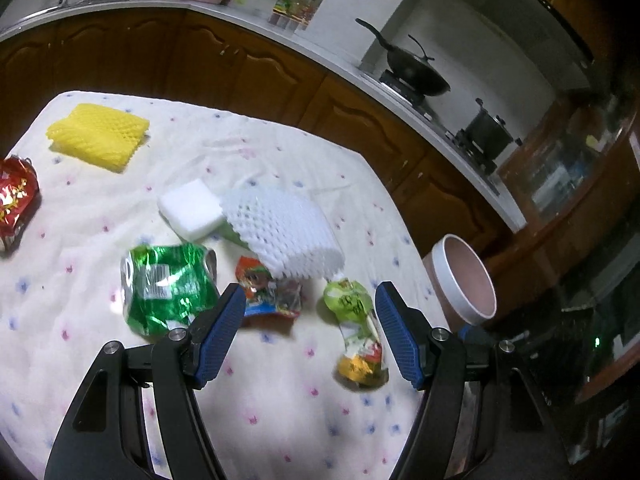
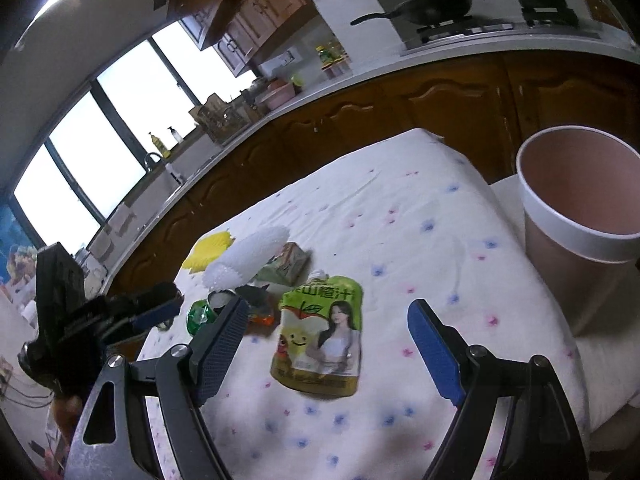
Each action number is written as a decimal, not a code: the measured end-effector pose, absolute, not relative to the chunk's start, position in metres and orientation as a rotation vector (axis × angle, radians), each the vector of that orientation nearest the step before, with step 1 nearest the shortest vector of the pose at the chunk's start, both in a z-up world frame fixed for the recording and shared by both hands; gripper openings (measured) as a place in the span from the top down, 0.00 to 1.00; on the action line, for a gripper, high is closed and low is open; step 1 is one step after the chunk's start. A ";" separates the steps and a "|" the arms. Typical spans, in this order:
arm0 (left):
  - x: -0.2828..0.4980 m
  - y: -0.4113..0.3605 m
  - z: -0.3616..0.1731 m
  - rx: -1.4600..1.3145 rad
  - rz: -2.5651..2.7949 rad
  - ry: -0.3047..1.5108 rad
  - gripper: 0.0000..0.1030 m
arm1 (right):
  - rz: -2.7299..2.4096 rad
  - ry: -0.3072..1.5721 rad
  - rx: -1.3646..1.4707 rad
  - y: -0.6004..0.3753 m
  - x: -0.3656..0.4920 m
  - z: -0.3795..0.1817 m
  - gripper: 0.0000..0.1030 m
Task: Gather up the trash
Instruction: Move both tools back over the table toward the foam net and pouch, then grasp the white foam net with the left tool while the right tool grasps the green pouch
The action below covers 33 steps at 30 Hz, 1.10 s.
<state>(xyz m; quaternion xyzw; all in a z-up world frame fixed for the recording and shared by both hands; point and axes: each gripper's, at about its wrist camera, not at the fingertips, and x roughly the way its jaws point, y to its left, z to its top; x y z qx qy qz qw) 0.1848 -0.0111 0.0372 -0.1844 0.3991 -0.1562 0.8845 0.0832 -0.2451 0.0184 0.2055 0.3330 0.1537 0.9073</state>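
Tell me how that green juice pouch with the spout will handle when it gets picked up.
The juice pouch lies flat and creased, so it is probably empty, light and floppy, apt to fold under a pinch. Its glossy film may be slippery; the spout end looks like the firmer hold. The right gripper stands open over it.

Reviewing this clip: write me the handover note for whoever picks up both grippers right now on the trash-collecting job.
Left gripper: open, empty, above the cloth near the green foil wrapper and small orange snack packet.
Right gripper: open, empty, lined up on the green juice pouch.
Bin: pink with a white rim, at the table's edge; what shows of its inside looks empty.
Still on the cloth: white foam net, white sponge block, yellow foam net, red foil bag.
Done: nothing visibly binned. Left: every piece.
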 end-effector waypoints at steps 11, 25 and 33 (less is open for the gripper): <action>0.221 -0.008 0.037 -0.368 -0.296 0.836 0.33 | 0.374 0.696 0.291 -0.196 0.092 0.018 0.24; 0.266 -0.026 0.004 -0.274 -0.275 0.937 0.76 | 0.340 0.821 0.182 -0.168 0.121 -0.019 0.77; 0.257 -0.028 0.006 -0.279 -0.325 0.913 0.92 | 0.351 0.769 0.148 -0.171 0.112 -0.007 0.92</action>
